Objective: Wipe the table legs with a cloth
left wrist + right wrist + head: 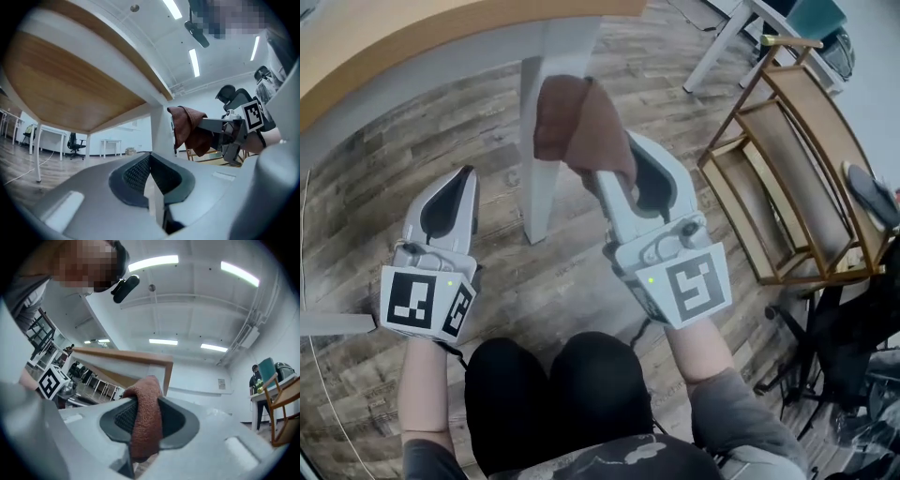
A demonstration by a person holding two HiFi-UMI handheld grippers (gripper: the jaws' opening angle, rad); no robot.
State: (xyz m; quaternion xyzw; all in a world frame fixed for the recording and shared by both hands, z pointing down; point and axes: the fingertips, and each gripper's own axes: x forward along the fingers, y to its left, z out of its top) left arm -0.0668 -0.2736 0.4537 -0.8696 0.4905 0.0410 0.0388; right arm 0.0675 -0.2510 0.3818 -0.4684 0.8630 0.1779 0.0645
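A white table leg [542, 141] runs down from the wooden tabletop [412, 28] to the plank floor. My right gripper [602, 169] is shut on a brown cloth [581, 122], and the cloth presses against the leg's right face, up near the tabletop. In the right gripper view the cloth [146, 423] fills the gap between the jaws. My left gripper [467, 173] hangs left of the leg, shut and holding nothing. The left gripper view shows the leg [159, 131], with the cloth [187, 129] on its right side.
A wooden shelf rack [787, 178] stands at the right. A white leg of another table [722, 42] is at the top right. Dark chair parts and cables [844, 347] crowd the lower right. The person's knees [553, 394] are at the bottom.
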